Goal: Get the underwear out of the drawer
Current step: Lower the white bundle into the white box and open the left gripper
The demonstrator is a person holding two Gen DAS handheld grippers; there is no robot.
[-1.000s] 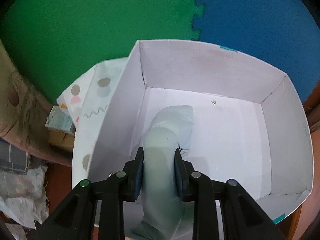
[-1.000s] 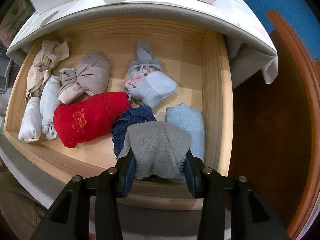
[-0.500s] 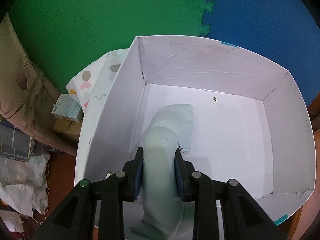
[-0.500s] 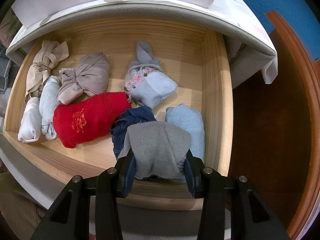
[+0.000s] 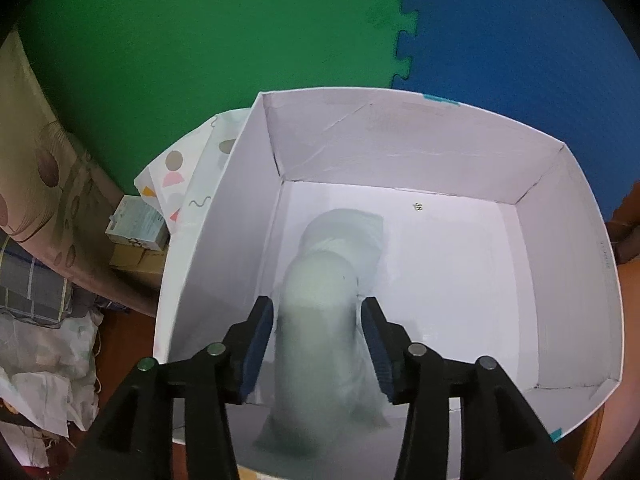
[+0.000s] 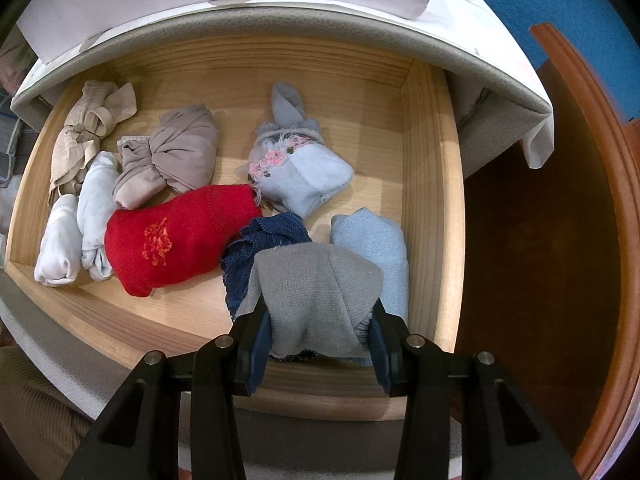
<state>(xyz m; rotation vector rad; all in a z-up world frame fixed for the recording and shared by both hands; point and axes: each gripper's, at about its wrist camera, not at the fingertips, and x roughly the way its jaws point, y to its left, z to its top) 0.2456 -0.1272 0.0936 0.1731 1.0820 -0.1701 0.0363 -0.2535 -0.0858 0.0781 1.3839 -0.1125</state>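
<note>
The room is evenly lit, bright but soft, with no hard sun patches. In the left wrist view the white box (image 5: 440, 152) looks washed out and a bit pinkish, and its walls cast only faint grey shadows on the floor inside. The pale cloth roll (image 5: 320, 320) is smeared and fuzzy, mostly at its lower end. In the right wrist view everything is sharp; the wooden drawer (image 6: 432, 200) glows warm, and the clothes throw small soft shadows. Both pictures bend at the edges like a fish bowl, with black corners. Straight edges curve there.
</note>
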